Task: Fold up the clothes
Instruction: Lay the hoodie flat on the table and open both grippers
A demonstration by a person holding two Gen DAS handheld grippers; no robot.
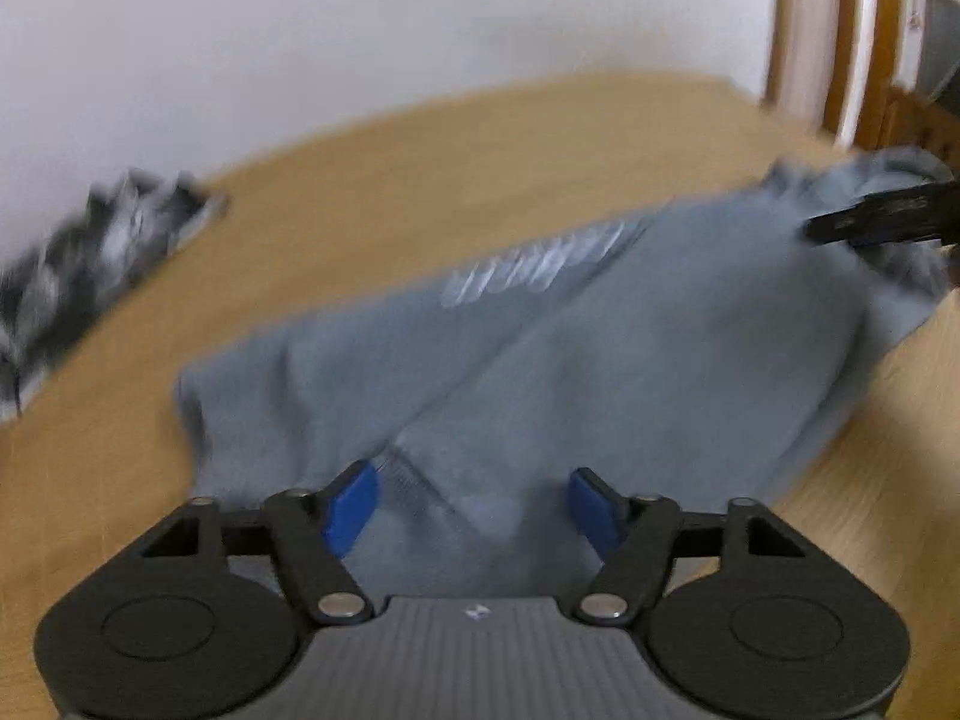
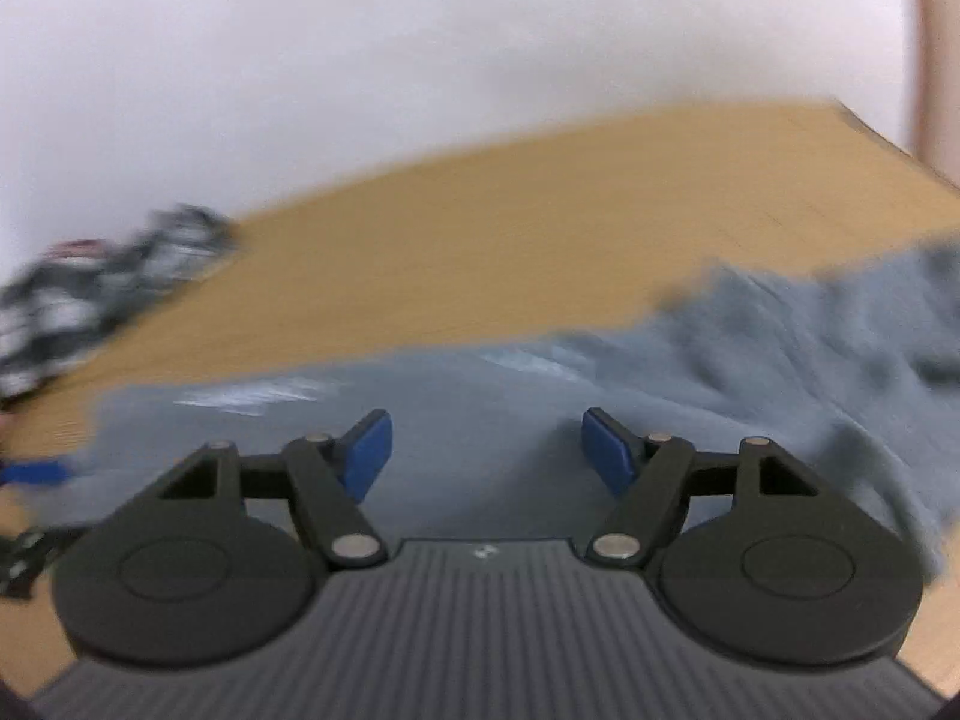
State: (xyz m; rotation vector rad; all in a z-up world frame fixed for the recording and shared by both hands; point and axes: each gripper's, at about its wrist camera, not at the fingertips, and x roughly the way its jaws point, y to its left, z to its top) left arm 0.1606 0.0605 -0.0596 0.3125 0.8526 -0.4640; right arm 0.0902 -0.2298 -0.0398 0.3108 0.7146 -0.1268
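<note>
A grey-blue garment [image 1: 600, 348] with a pale printed logo lies spread and creased on the wooden table [image 1: 480, 168]. My left gripper [image 1: 474, 504] is open just above its near edge, a fold of cloth between the blue pads but not pinched. My right gripper shows as a dark blurred shape [image 1: 882, 216] at the garment's far right end. In the right wrist view the right gripper [image 2: 486, 450] is open over the same garment [image 2: 750, 372], holding nothing. Both views are motion-blurred.
A black-and-white patterned pile of clothes [image 1: 90, 258] lies at the table's left by the white wall, also in the right wrist view [image 2: 102, 294]. A wooden door frame [image 1: 864, 42] stands at the far right. The table's bare wood [image 2: 540, 228] stretches behind the garment.
</note>
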